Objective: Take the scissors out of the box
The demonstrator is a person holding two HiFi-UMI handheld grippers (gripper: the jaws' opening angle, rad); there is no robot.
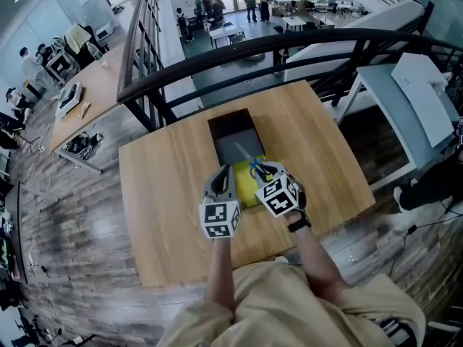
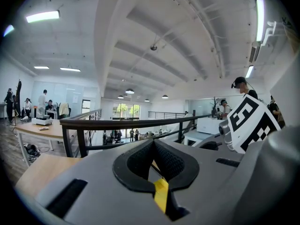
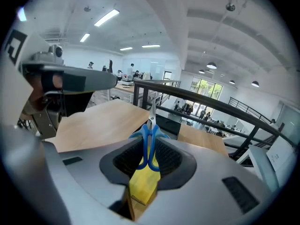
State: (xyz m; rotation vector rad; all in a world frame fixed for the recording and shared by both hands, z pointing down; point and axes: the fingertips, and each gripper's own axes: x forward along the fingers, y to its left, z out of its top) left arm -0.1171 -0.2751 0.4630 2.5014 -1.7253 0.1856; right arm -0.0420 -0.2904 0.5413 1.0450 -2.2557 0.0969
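The scissors (image 1: 253, 166) have blue handles and steel blades that point away from me. My right gripper (image 1: 266, 170) is shut on the handles, and in the right gripper view the scissors (image 3: 149, 139) stand between its pads (image 3: 168, 161), lifted clear of the table. Under them lies a yellow box (image 1: 246, 188), also seen low between the right jaws as the yellow box (image 3: 143, 186). My left gripper (image 1: 223, 176) sits at the box's left edge. Its jaws stand nearly together with a thin strip of the yellow box (image 2: 161, 193) between them.
An open dark box (image 1: 231, 130) lies on the wooden table (image 1: 166, 194) just beyond the yellow one. A black railing (image 1: 217, 56) runs behind the table's far edge, with a drop to a lower floor. The right gripper's marker cube (image 2: 253, 121) is close on the left gripper's right.
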